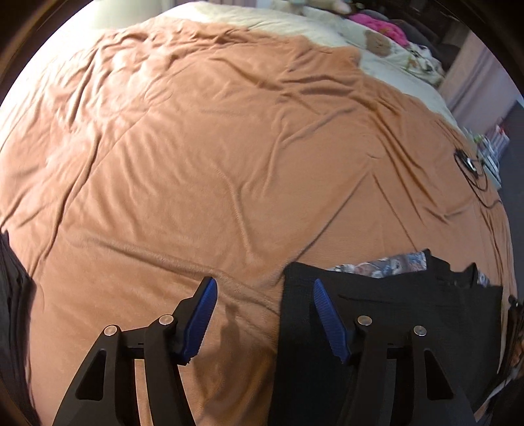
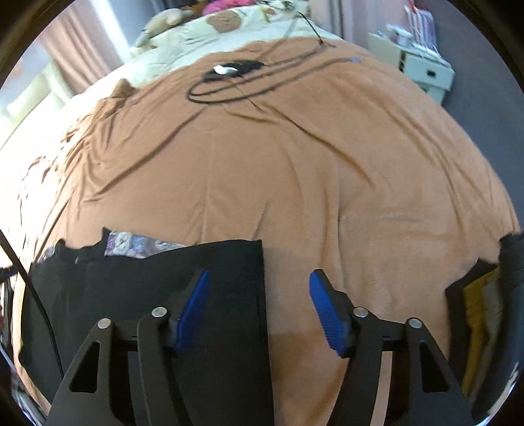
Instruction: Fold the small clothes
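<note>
Lying flat: a black garment (image 1: 386, 314) is seen spread on the near part of the bed, its straight edges squared off as if folded.
Garment in the right wrist view: the same black garment (image 2: 157, 288) is shown at the lower left, its right edge running between the two fingers.
Patterned cloth: a floral fabric (image 1: 380, 265) is seen peeking out from under the garment's far edge.
Left gripper (image 1: 265, 319): the blue pads are held partly apart above the garment's left edge; nothing is pinched, one pad is seen over the blanket and one over the black cloth.
Right gripper (image 2: 258, 314): the pads are likewise held partly apart and empty, the left one over the black cloth, the right one over the blanket.
Blanket: a creased orange-brown blanket (image 1: 213, 157) is laid across most of the bed.
Cable: a black cable (image 2: 249, 82) with a small dark device is coiled on the blanket's far side, well apart from the garment.
Stack: folded clothes, black and mustard yellow (image 2: 475, 304), are seen at the right edge.
Bedding: cream bear-print bedding (image 2: 222, 26) is seen beyond the blanket.
</note>
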`<state>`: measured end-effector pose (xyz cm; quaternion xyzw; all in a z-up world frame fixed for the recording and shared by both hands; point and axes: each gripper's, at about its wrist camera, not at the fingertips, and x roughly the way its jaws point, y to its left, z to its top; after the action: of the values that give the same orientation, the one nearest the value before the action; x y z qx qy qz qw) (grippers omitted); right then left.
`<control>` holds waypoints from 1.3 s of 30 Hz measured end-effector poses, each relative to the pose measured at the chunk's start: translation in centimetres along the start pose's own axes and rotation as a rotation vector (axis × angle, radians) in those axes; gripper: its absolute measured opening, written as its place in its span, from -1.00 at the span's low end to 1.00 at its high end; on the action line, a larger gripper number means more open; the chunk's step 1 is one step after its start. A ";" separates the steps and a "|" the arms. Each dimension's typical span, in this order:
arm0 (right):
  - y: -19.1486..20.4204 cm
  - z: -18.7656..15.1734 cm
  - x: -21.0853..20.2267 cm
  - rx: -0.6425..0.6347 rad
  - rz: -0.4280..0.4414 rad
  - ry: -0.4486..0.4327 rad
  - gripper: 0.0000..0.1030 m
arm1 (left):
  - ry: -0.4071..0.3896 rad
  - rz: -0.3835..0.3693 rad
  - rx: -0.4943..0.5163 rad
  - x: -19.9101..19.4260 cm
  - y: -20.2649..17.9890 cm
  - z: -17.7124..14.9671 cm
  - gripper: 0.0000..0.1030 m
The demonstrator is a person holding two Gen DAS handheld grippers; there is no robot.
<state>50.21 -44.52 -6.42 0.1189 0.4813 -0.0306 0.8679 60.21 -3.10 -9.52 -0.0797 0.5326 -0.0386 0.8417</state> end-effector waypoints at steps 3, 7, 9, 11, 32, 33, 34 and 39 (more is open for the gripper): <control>0.0 -0.1 -0.2 0.011 0.028 0.010 -0.10 | 0.010 -0.026 0.008 0.5 -1.0 0.1 0.15; -0.5 0.1 0.6 0.040 0.061 0.033 -0.17 | 0.019 -0.026 0.012 2.1 -2.1 0.0 0.01; -0.7 0.2 1.2 0.050 0.061 0.040 -0.18 | 0.032 -0.017 0.010 3.1 -2.3 -0.1 0.00; -0.6 0.2 1.8 0.049 0.058 0.045 -0.29 | 0.059 -0.027 -0.001 4.1 -2.2 -0.3 -0.09; 1.7 0.9 1.1 -0.032 0.025 -0.008 -0.91 | -0.017 -0.024 0.049 3.1 -2.8 0.3 -0.88; 1.8 0.9 0.5 -0.035 0.021 -0.017 -0.91 | -0.028 -0.026 0.055 2.6 -2.9 0.5 -0.88; 2.0 0.9 -0.1 -0.039 0.015 -0.029 -0.91 | -0.039 -0.028 0.059 2.1 -3.0 0.7 -0.88; 2.8 1.0 -1.9 -0.049 -0.009 -0.075 -0.92 | -0.099 -0.025 0.071 0.4 -3.5 1.8 -0.88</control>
<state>50.45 -42.19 -3.81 0.0940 0.4497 -0.0272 0.8878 62.07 -6.39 -8.48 -0.0583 0.4875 -0.0638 0.8688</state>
